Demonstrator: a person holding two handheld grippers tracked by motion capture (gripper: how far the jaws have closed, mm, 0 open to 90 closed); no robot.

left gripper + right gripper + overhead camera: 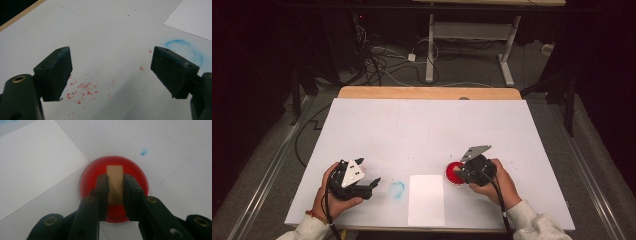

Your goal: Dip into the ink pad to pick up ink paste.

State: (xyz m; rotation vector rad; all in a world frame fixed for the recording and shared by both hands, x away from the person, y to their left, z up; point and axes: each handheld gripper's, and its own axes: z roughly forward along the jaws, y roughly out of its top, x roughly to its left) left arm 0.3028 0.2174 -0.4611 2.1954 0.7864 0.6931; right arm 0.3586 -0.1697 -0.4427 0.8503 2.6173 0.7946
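Right gripper view has the right gripper (115, 191) clamped on a tan block (115, 182) over a red dish (140, 177); left gripper (111, 72) fingers (53, 72) spread wide, empty.

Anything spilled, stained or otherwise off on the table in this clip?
Yes. A smeared blue ring stain marks the white table cover between the left gripper and the paper sheet. Red specks are scattered beneath that gripper. Both look like stray paint, away from the red dish.
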